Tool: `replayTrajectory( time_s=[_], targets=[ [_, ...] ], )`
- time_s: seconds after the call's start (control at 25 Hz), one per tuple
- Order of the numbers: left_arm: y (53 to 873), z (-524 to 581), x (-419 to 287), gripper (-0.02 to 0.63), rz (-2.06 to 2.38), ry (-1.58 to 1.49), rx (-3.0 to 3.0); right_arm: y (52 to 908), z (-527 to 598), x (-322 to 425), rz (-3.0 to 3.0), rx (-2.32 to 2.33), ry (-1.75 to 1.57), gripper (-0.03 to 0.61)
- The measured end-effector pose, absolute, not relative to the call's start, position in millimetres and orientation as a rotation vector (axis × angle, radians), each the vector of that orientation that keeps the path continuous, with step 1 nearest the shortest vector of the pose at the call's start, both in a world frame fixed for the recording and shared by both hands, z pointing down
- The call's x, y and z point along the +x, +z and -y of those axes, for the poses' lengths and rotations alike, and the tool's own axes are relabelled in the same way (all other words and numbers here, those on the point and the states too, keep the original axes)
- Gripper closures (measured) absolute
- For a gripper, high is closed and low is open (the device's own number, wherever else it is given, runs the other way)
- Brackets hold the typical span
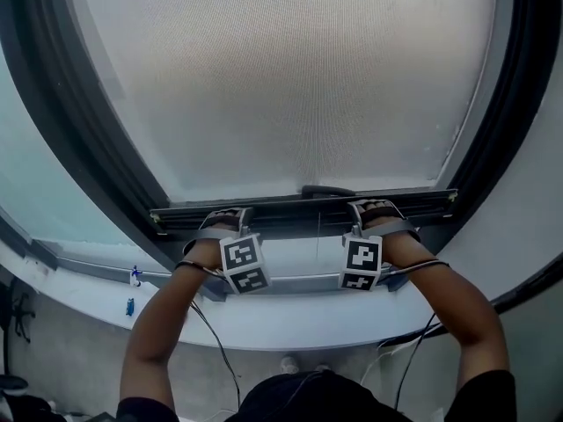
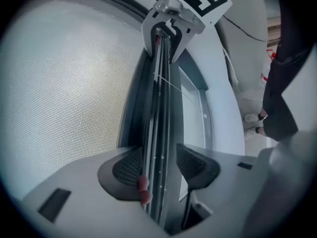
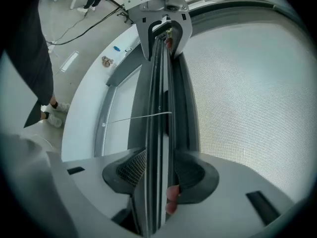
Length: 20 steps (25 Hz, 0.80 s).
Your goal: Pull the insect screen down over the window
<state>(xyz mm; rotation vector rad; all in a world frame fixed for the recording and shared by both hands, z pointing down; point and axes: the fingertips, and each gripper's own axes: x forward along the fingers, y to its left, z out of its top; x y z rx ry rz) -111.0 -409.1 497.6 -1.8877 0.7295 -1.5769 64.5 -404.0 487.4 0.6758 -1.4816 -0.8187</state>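
Observation:
The insect screen's grey mesh covers most of the window. Its dark bottom bar runs level just above the sill. My left gripper is clamped on the bar's left part and my right gripper on its right part. In the left gripper view the bar passes between the pads of the left gripper, and the right gripper shows farther along. In the right gripper view the bar sits between the pads of the right gripper, with the mesh to the right.
A dark window frame borders the screen. Below lies the white sill with a small blue item. A handle sits mid-bar. A thin cord hangs off the bar. Cables trail from both grippers.

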Motion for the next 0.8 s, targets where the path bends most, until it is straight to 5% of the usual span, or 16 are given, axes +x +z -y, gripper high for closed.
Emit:
replayTrajectory(
  time_s=[0.8],
  targets=[
    [534, 396, -107, 0.397, -0.733, -1.614, -1.96, 527, 401, 61, 1.512, 0.698, -0.751, 0.399]
  ],
)
